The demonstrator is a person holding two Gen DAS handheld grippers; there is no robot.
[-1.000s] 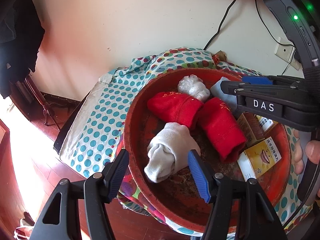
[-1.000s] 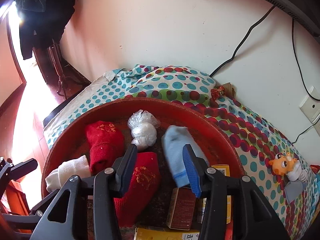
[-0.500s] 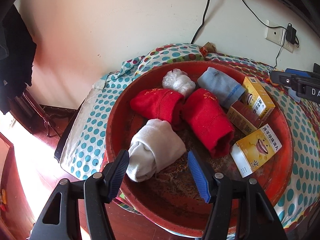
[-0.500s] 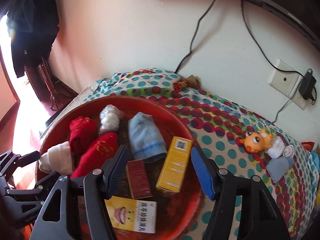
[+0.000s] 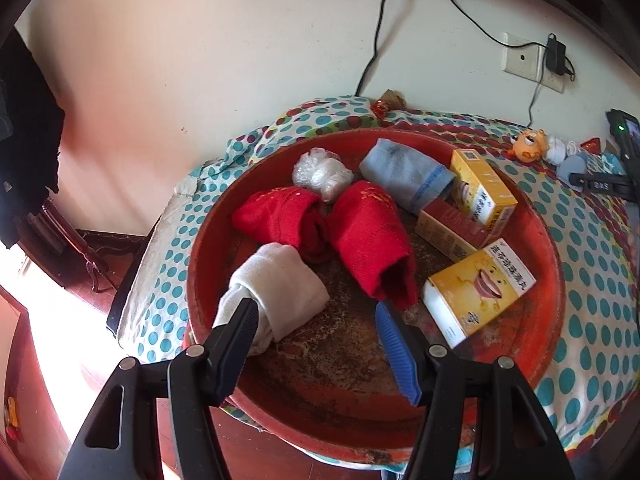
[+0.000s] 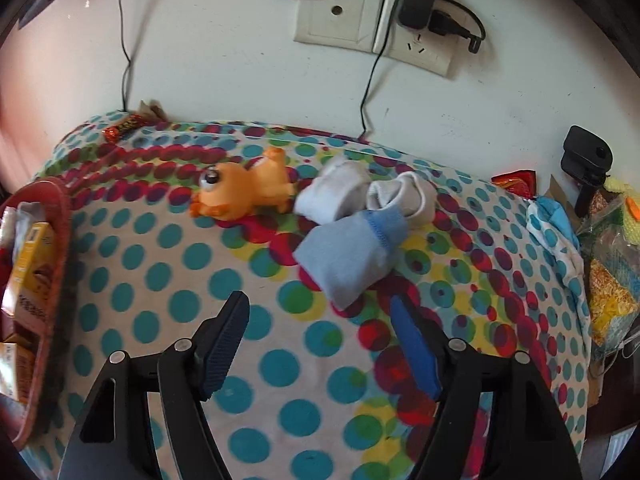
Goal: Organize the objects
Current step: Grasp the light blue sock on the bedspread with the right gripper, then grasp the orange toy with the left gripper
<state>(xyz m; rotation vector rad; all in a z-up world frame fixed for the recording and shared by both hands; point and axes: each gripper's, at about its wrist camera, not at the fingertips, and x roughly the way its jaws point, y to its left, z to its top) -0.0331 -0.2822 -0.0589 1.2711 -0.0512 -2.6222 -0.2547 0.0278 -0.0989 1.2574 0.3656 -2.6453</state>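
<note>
Blue sock (image 6: 352,256) on the dotted cloth just ahead of the right gripper (image 6: 320,344), jaws apart, empty | looks like the reach step — next, close in and pinch it | left gripper (image 5: 316,344) spread over the red basin (image 5: 552,264) | white socks (image 6: 368,196) and orange toy (image 6: 244,192) crowd behind it

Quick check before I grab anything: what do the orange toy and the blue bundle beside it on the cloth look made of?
The orange toy looks like hard moulded plastic: smooth, slightly glossy, with a shiny painted eye. The blue bundle looks like soft knit fabric, probably a rolled sock: matte, with a ribbed, stitched cuff. Neither can be confirmed by look alone.
</note>
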